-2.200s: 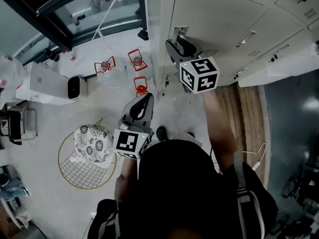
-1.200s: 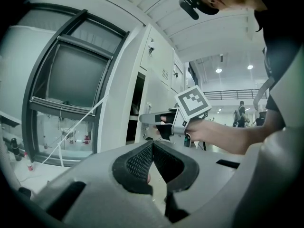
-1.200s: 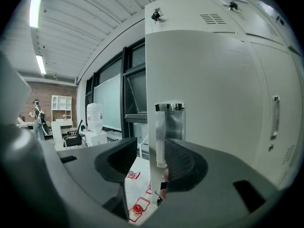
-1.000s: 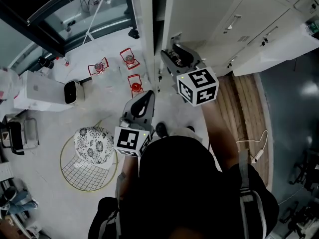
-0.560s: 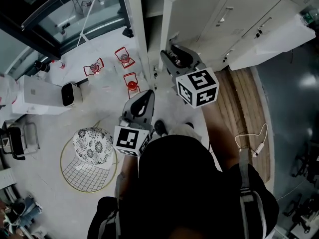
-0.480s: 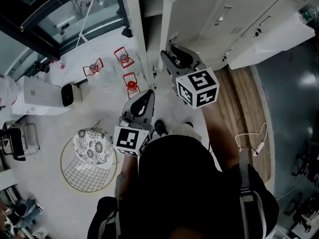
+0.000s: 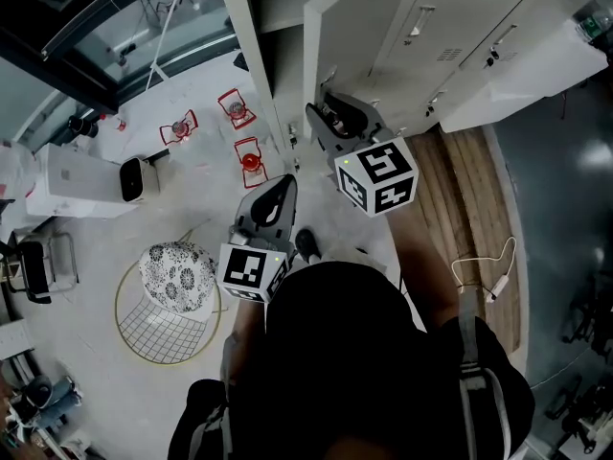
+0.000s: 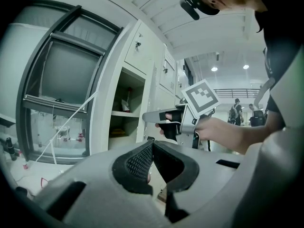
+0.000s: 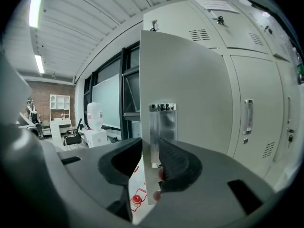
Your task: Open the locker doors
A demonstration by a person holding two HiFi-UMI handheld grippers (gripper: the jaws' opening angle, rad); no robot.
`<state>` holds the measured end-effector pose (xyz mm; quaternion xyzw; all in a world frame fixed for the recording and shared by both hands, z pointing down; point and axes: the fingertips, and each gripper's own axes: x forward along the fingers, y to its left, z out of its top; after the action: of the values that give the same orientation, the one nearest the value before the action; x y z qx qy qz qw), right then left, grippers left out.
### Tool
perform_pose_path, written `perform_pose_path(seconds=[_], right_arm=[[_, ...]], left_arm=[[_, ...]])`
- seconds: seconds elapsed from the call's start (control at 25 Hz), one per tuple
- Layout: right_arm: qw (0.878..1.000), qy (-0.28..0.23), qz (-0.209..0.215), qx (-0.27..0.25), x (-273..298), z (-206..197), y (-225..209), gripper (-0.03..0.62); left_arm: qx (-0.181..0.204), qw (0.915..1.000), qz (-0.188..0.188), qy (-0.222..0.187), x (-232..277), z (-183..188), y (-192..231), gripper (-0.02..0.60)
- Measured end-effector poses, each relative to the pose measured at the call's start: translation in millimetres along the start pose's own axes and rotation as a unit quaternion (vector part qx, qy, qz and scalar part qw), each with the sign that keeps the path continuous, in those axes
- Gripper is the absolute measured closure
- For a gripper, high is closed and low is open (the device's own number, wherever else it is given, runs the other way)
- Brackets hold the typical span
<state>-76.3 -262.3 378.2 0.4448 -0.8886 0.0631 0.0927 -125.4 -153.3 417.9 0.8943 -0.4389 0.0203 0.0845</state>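
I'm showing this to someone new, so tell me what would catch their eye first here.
First, the right gripper, centred in its own view: its jaws have just been closing onto the free edge of a half-open pale locker door, beside its metal handle plate. Next, the black-and-white marker cube on that gripper, bright at the head view's centre. The left gripper hangs nearer the person, shut and empty.

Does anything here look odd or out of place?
Nothing spilled or broken. One locker door stands swung open while the doors beside it are shut, and three red wire stands sit loose on the floor.
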Motion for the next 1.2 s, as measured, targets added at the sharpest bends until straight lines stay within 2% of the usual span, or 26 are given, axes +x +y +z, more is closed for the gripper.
perform_pose_path(seconds=[0.4,0.72,1.2], right_arm=[[0.999,0.007,0.045,0.017,-42.3,-8.5,-15.3,0.473],[0.999,0.013,0.043,0.022,-83.5,-17.3,-35.6,0.476],[1.0,0.002,0.018,0.018,-134.0,-25.8,-69.3,0.526]], left_arm=[[0.003,1.0,0.008,0.004,17.2,4.4,-52.8,0.566],[0.004,0.9995,0.008,0.031,20.9,-1.1,-102.0,0.566],[0.009,0.999,0.013,0.042,19.4,-11.6,-159.6,0.566]])
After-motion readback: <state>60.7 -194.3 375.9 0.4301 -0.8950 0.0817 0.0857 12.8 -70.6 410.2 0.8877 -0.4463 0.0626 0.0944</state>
